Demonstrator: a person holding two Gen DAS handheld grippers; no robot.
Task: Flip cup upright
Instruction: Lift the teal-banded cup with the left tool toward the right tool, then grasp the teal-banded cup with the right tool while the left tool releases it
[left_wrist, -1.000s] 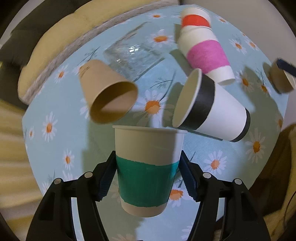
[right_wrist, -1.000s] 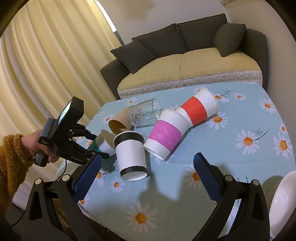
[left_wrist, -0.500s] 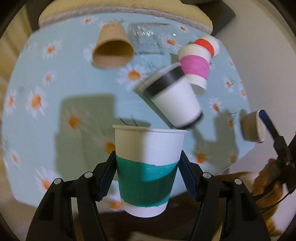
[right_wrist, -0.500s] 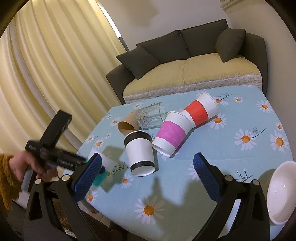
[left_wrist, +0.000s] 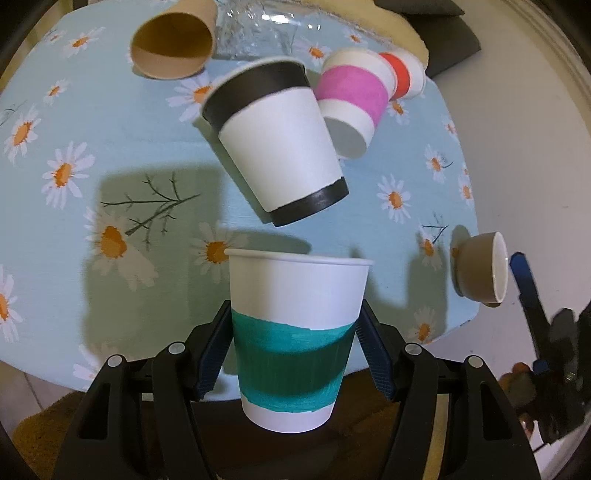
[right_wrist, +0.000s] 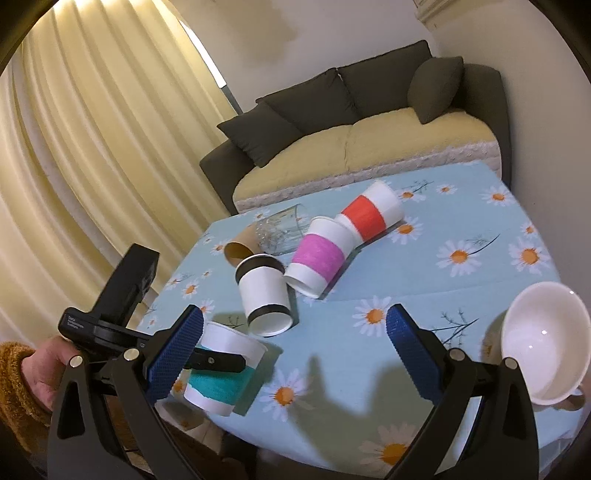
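Observation:
My left gripper (left_wrist: 293, 354) is shut on a white paper cup with a teal band (left_wrist: 295, 339). The cup stands mouth-up between the blue pads, just above the near edge of the daisy tablecloth (left_wrist: 74, 206). The right wrist view shows the same cup (right_wrist: 221, 373) nearly upright at the table's front left corner, held by the left gripper (right_wrist: 218, 360). My right gripper (right_wrist: 295, 354) is open and empty above the table's front edge.
Lying on their sides: a black-banded cup (left_wrist: 277, 147), a pink-banded cup (left_wrist: 351, 103), a red-banded cup (left_wrist: 404, 75), a brown cup (left_wrist: 173, 44) and a glass (left_wrist: 258, 26). A bowl (right_wrist: 543, 343) lies tipped at the front right. A sofa (right_wrist: 369, 147) stands behind.
The left gripper has turned the teal cup upright and brought it down toward the table's front left corner. The right gripper has stayed open and drifted slightly.

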